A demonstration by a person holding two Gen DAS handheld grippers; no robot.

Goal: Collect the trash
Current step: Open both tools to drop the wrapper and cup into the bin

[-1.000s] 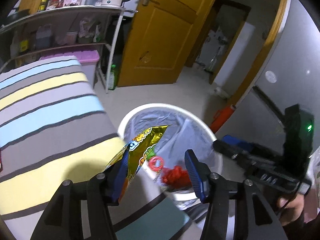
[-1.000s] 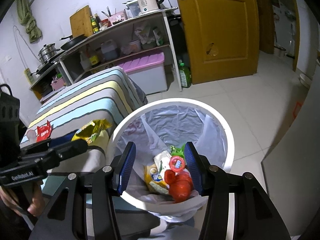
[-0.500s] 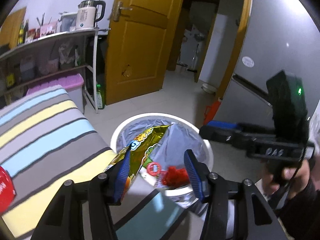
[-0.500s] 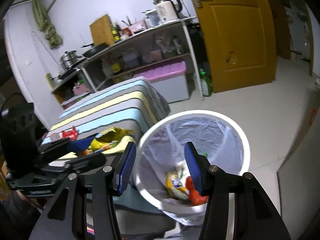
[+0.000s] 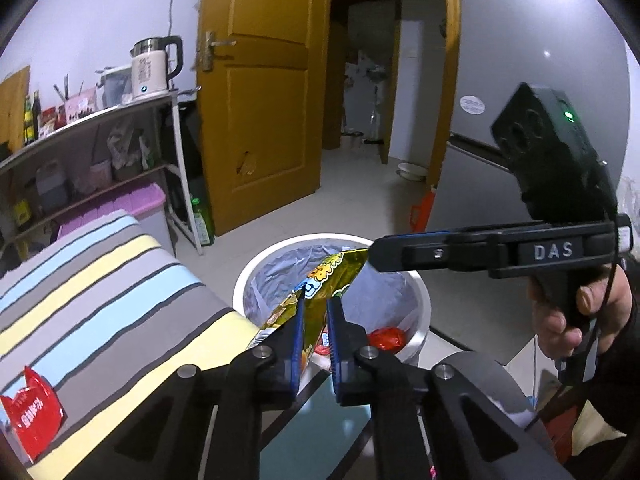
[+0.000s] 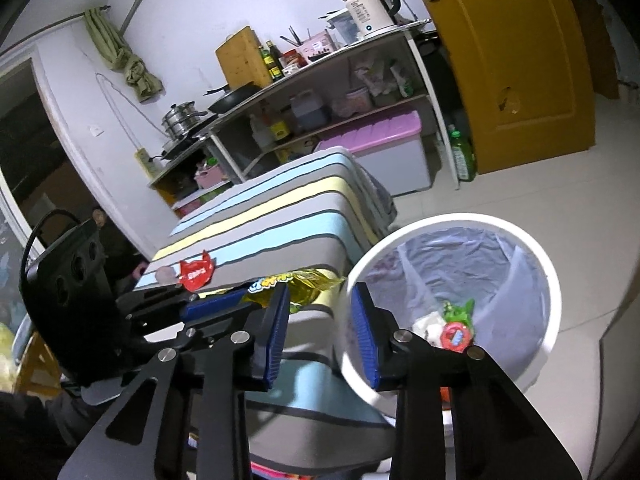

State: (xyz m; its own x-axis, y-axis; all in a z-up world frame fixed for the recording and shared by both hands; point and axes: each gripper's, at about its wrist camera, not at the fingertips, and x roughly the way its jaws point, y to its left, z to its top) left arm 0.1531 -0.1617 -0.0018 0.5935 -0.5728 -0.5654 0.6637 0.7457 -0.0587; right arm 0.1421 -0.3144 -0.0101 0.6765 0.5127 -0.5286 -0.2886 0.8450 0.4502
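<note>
Gripping: left gripper [image 5: 315, 322] fingers closing on crinkly gold foil snack wrapper [image 5: 320, 280]
Axis: wrapper slants toward white round bin [image 5: 420, 304]
Right gripper [image 6: 320, 332]: closing, empty

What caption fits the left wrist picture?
Left gripper closing on a gold snack bag above the white trash bin beside a striped table.

1. The left wrist view looks along its own fingers [image 5: 298, 332], tilted down, close above the white bin [image 5: 420, 304], facing the yellow door [image 5: 264, 92].
2. The right wrist view looks down from the bin's [image 6: 548, 280] other side, toward the striped table [image 6: 280, 220] and shelves [image 6: 360, 52].
3. Both views share bin, table, door and kettle.
</note>
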